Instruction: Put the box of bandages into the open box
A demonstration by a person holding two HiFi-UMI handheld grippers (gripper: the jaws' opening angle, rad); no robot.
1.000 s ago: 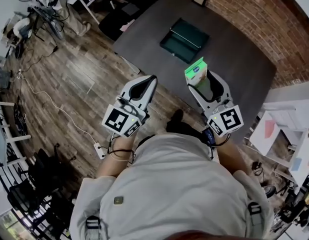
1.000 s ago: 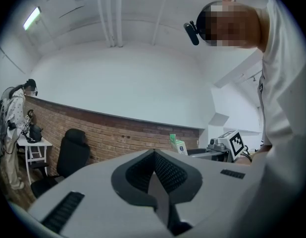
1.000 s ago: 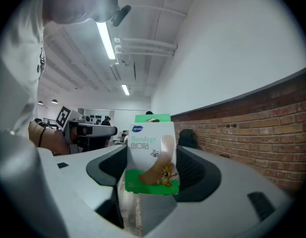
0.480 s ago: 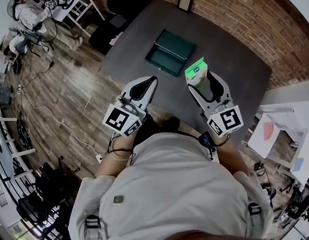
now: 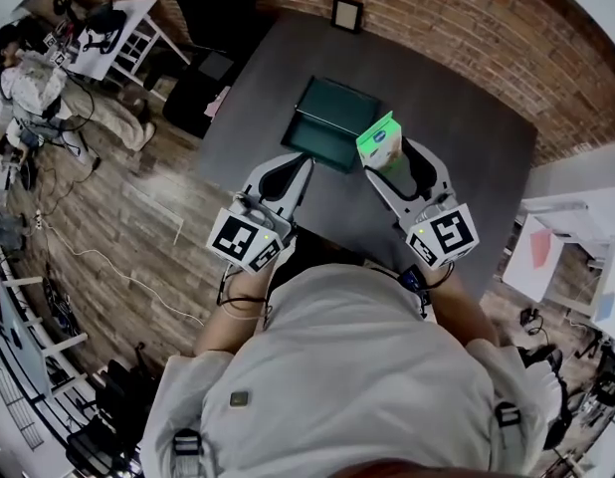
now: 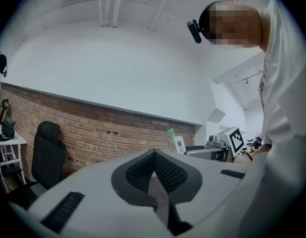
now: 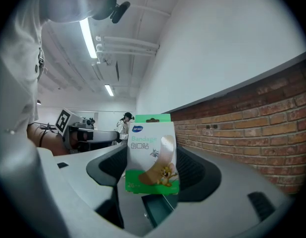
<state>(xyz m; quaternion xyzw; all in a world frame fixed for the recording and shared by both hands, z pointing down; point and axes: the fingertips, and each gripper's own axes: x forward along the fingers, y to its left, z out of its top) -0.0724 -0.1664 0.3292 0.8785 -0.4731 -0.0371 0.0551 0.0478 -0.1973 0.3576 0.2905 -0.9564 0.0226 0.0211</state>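
Note:
My right gripper (image 5: 385, 163) is shut on the green and white box of bandages (image 5: 379, 139), held upright above the dark table (image 5: 467, 137). In the right gripper view the box of bandages (image 7: 152, 153) stands between the jaws and fills the middle. The open dark green box (image 5: 328, 124) lies on the table just left of the bandages, lid folded back. My left gripper (image 5: 300, 165) is shut and empty, hanging near the green box's near edge. The left gripper view shows the left gripper (image 6: 154, 170) with jaws closed together and the bandages (image 6: 177, 143) beyond.
A small framed picture (image 5: 346, 13) stands at the table's far edge against the brick wall (image 5: 487, 38). A black chair (image 5: 203, 8) sits at the table's left end. White tables (image 5: 118, 28) and cables lie on the wooden floor to the left.
The person has stepped closer to the table. Both grippers now hang over it, and the bandage box has come up beside the open green box.

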